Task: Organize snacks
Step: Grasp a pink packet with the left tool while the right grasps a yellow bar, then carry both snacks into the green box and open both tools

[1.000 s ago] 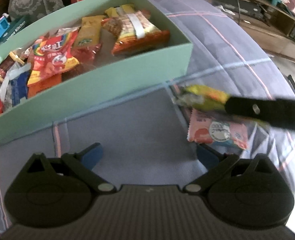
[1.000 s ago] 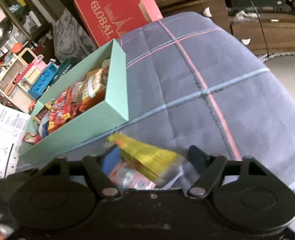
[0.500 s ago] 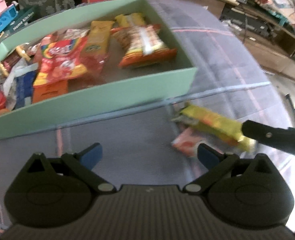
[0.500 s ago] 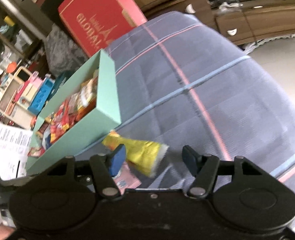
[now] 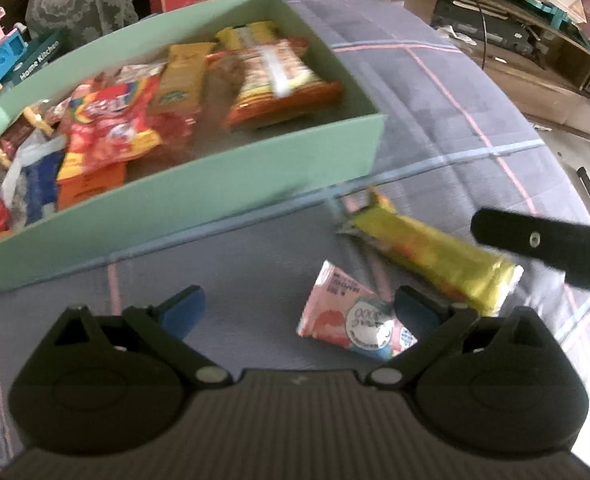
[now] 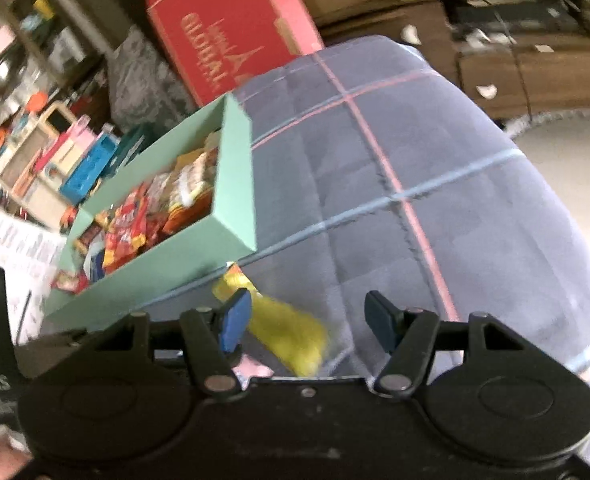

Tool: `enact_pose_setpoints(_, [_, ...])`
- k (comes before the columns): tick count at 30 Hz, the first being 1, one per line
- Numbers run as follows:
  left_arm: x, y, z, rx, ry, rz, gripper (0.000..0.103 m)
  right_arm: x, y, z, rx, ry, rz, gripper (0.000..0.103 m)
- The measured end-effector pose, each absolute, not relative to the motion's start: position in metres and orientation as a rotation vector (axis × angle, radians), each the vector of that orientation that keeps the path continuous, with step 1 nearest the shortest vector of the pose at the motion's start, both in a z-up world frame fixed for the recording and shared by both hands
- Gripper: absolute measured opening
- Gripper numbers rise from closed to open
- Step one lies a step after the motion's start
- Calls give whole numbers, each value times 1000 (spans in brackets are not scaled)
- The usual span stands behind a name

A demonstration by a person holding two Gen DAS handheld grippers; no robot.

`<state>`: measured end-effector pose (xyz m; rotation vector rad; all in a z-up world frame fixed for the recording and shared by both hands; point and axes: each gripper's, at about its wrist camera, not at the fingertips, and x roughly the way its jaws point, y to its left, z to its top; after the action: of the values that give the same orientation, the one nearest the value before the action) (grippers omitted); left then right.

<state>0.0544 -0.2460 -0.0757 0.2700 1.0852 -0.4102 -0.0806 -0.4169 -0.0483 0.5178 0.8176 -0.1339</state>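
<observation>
A mint green box (image 5: 231,184) holds several snack packs and sits on the grey plaid cloth; it also shows in the right wrist view (image 6: 235,200). A yellow snack bar (image 5: 427,252) lies loose on the cloth in front of the box's right corner. A pink packet (image 5: 355,320) lies beside it, just ahead of my left gripper's right finger. My left gripper (image 5: 299,308) is open and empty. My right gripper (image 6: 309,316) is open, above the yellow bar (image 6: 287,328), not holding it. One right finger (image 5: 535,240) reaches in over the bar.
A red carton (image 6: 231,36) stands behind the box. Toys and shelves (image 6: 55,136) crowd the far left. Cardboard boxes and a low cabinet (image 6: 515,40) lie beyond the cloth's far edge. The cloth (image 6: 435,200) drops off at the right.
My right gripper opened and let go of the yellow bar, which now lies on the cloth. The left gripper moved closer to the pink packet.
</observation>
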Motion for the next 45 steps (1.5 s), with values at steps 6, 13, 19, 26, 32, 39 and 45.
enact_pose_setpoints(6, [60,-212,-76,301,1065,-387,103,-49,-396,-38,403,811,-47,64])
enact_pose_setpoints(13, [64,-178,-71,283,1058,-371,103,-14,-362,-56,275,927,55,52])
enact_pose_setpoints(19, [49,-178,-64,330,1009,-505,103,-9,-348,-60,206,950,35,19])
enact_pose_setpoints(26, [34,-200,-74,495,995,-729,65,-40,-362,-66,340,920,-39,19])
enact_pose_setpoints(32, [35,-196,-69,423,1001,-726,19,-44,-354,-67,307,912,-75,19])
enact_pose_setpoints(39, [34,-190,-67,359,1009,-661,17,-42,-344,-66,289,897,-111,18])
enact_pose_setpoints(45, [36,-183,-60,319,1011,-642,16,-50,-345,-63,346,881,-124,18])
